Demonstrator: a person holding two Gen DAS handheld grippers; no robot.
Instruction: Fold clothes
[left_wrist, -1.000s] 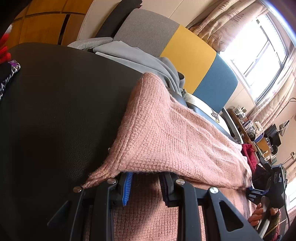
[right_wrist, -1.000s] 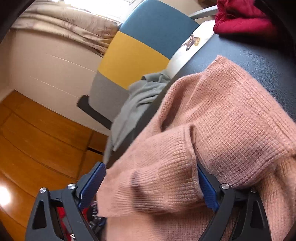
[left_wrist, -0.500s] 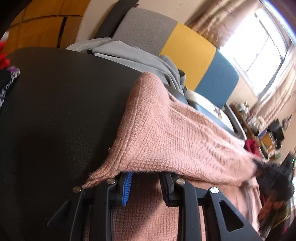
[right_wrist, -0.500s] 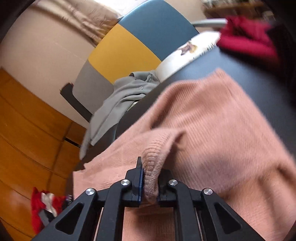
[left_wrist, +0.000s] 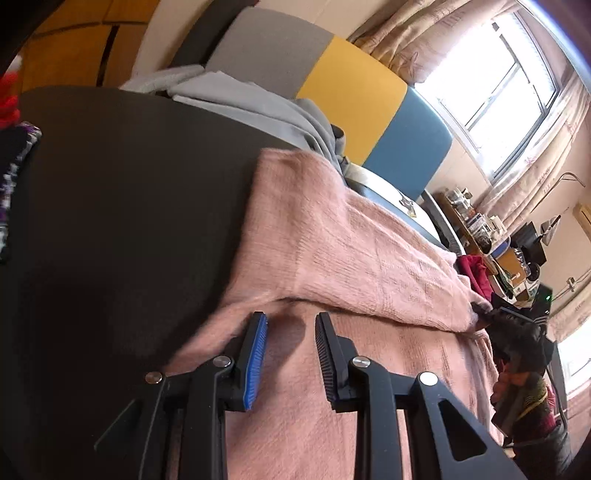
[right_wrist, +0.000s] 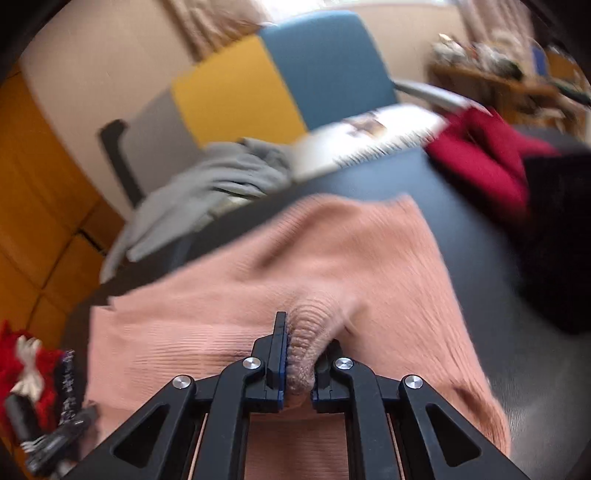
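Right tongs (right_wrist: 297, 360): jaws have just been closing and now pinch a ribbed fold of the pink sweater (right_wrist: 332, 258) between their pads, the knit bunched up in the narrow gap. Left tongs (left_wrist: 290, 354): jaws stand partly apart above the sweater (left_wrist: 351, 251), the blue pad on one finger and the black ribbed pad on the other both bare; no cloth sits between them, and whether the tips touch the knit below cannot be told.

The sweater lies spread on the dark counter (left_wrist: 129, 221), one layer folded over another so that a fold edge runs across just beyond the left tongs. In the left wrist view the right tongs appear at the far right end of that fold, gripping its corner.

Beyond the far edge of the counter, a grey shirt (right_wrist: 207, 184) is draped on a chair with a grey, yellow and blue back (right_wrist: 277, 77). A dark red garment (right_wrist: 484, 155) lies at the far right of the counter. A red and white item (right_wrist: 22, 362) sits at the near left edge. Curtains and a bright window (left_wrist: 491, 74) fill the far right.
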